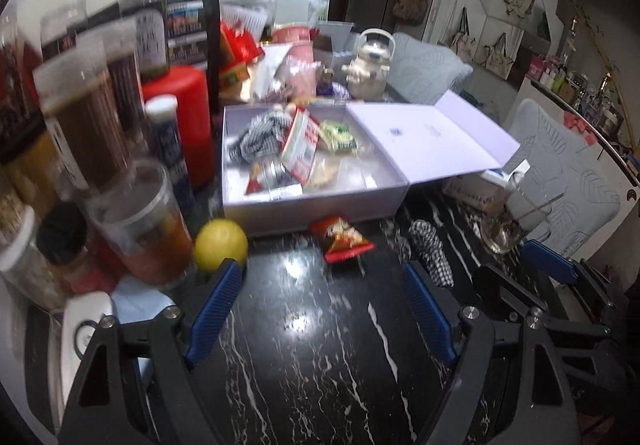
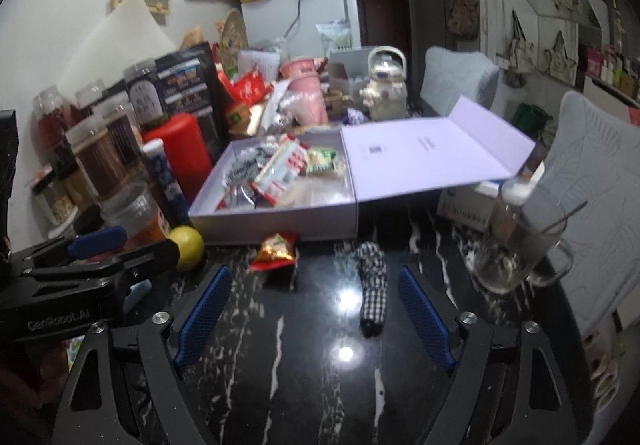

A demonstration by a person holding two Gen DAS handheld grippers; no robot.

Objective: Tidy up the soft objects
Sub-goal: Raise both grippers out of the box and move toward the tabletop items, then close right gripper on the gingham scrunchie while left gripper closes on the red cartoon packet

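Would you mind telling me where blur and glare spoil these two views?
Left wrist view: motion blur smears the clear plastic jars; lamp glare on the glossy black marble table. Right wrist view: sharper, with glare spots beside the black-and-white checked cloth roll.

The black body of the left gripper (image 2: 96, 245), seen in the right wrist view, carries pale lettering that reads roughly "GenRobot.AI". Print on the open lilac cardboard box (image 2: 420, 153), jars and snack packets is too blurred to read.
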